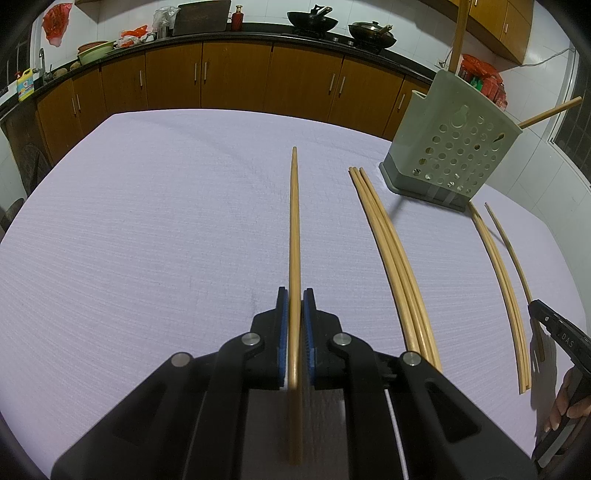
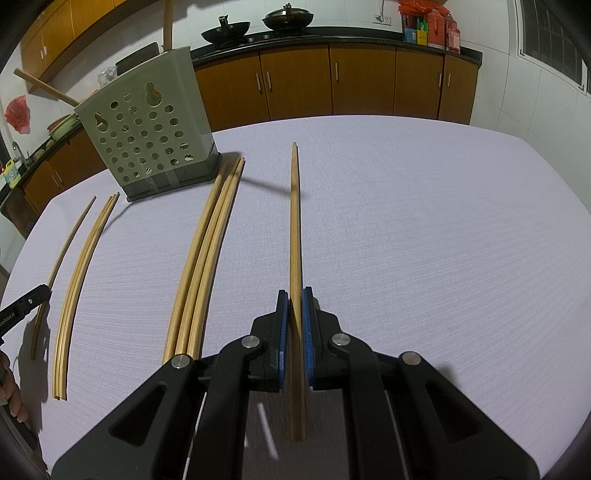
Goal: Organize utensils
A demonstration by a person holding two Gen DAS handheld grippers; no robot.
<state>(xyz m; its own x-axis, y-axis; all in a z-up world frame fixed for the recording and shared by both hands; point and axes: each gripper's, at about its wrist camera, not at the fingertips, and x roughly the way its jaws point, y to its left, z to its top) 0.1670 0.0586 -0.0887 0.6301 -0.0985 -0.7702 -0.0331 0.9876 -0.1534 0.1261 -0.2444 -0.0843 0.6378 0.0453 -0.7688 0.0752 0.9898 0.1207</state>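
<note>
Left gripper [image 1: 295,295]: blue pads are drawn almost fully together on a single bamboo chopstick, the left-held chopstick [image 1: 294,221], which is pinched near its thick end and points straight ahead along the fingers. Right gripper [image 2: 294,295]: the same near-closed pinch is kept on the right-held chopstick [image 2: 294,221]. Gripping at the butt with the tip forward is judged to suit feeding each stick tip-first into the perforated chopstick holder [image 2: 147,125], which stands upright on the lilac tablecloth [image 1: 147,240]. Two chopsticks are already lodged in it, an upright one [image 2: 168,22] and a slanted one [image 2: 44,86]. Unsorted sticks are laid out lengthwise on the cloth: a bundle of three [image 2: 207,251] just beside the holder's base, a close pair [image 2: 83,258] and a lone chopstick [image 2: 70,240] further off. A detached shadow by the right-held tip suggests it is lifted, though clearance cannot be confirmed. The butt ends are hidden under the gripper bodies, the holder's interior is unseen, and each opposite gripper is cut off at the frame edge.
</note>
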